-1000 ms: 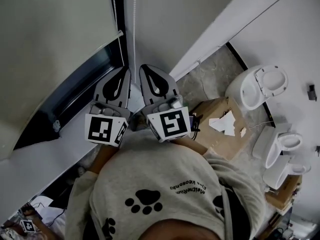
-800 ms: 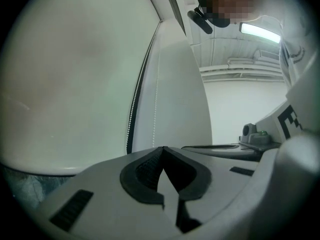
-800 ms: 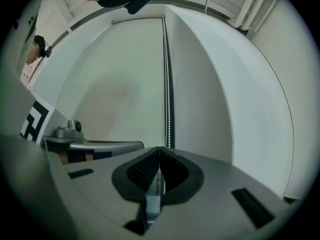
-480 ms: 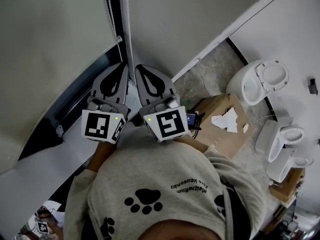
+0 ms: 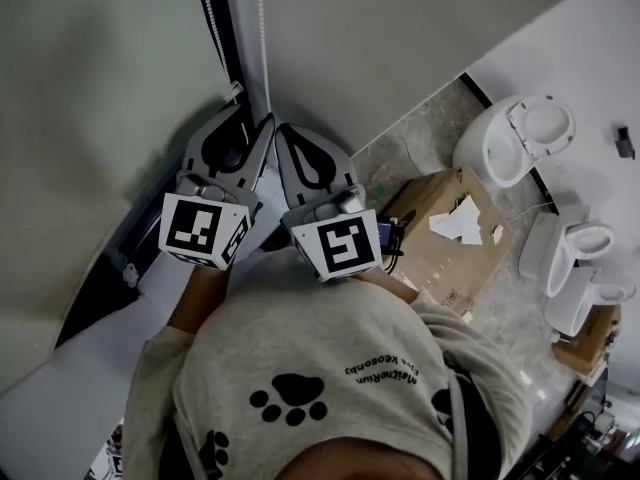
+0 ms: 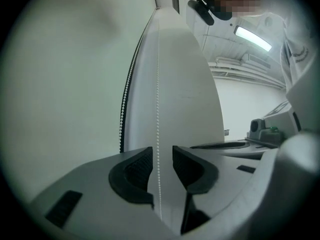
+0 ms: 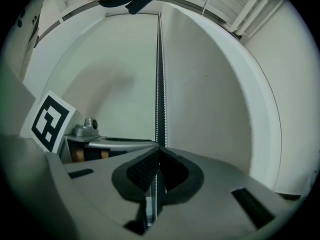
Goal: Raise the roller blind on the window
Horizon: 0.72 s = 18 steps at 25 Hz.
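The grey roller blind (image 5: 100,88) hangs at the left, its bottom bar (image 5: 234,90) close above my grippers. Two strands of the bead chain (image 5: 262,28) run down beside it. My left gripper (image 5: 253,121) has just been opening. Its jaws now stand apart, with one white strand (image 6: 158,84) running free between the pads (image 6: 137,168) and touching neither. A second strand (image 6: 127,94) hangs further left along the blind's edge. My right gripper (image 5: 284,132) sits beside the left one, shut on a strand of the chain (image 7: 160,84) that runs straight up from its pads (image 7: 145,170).
White wall (image 5: 400,38) is straight ahead. A dark strip of window frame (image 5: 100,268) shows below the blind. Down on the floor at the right are a cardboard box (image 5: 450,253) and white toilets (image 5: 515,153).
The left gripper's jaws have gone from shut to open, letting go of the chain strand, and it has shifted a little along the wall. The right gripper stays shut on its strand.
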Each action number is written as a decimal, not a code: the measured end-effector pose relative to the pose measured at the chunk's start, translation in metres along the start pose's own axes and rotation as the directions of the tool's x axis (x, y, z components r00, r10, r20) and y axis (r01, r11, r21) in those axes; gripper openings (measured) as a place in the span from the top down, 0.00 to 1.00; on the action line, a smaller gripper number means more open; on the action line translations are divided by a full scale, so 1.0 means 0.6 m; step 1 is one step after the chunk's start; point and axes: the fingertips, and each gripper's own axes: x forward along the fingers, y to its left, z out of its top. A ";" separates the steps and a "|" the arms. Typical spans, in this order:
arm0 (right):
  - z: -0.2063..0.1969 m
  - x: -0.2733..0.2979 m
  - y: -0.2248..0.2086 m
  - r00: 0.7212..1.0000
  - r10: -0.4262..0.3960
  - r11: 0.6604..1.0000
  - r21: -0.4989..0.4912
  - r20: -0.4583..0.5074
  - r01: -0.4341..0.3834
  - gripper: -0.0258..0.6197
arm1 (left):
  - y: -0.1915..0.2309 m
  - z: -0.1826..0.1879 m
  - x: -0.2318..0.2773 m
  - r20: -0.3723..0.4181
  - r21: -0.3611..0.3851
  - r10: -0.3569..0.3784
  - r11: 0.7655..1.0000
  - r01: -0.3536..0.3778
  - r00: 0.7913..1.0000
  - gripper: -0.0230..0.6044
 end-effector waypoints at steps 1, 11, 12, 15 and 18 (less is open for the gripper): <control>-0.003 0.000 0.000 1.000 -0.007 1.000 -0.003 0.001 0.007 0.95 | 0.003 -0.001 0.004 0.005 0.001 -0.009 1.000 0.008 1.000 0.76; -0.001 -0.011 -0.018 0.999 -0.052 0.999 -0.009 -0.015 0.052 0.95 | -0.006 0.026 0.066 0.020 -0.020 -0.147 0.989 0.147 0.989 0.78; -0.003 -0.014 -0.021 0.998 -0.058 0.998 -0.010 -0.016 0.058 0.95 | -0.006 0.025 0.070 0.020 -0.024 -0.158 0.987 0.158 0.987 0.81; -0.004 -0.017 -0.026 0.997 -0.075 0.997 -0.017 -0.015 0.075 0.95 | -0.005 0.025 0.076 0.020 -0.019 -0.174 0.984 0.174 0.985 0.90; 0.002 -0.021 -0.024 0.997 -0.081 0.997 -0.020 -0.011 0.080 0.95 | -0.005 0.027 0.075 0.015 -0.023 -0.191 0.981 0.191 0.981 0.95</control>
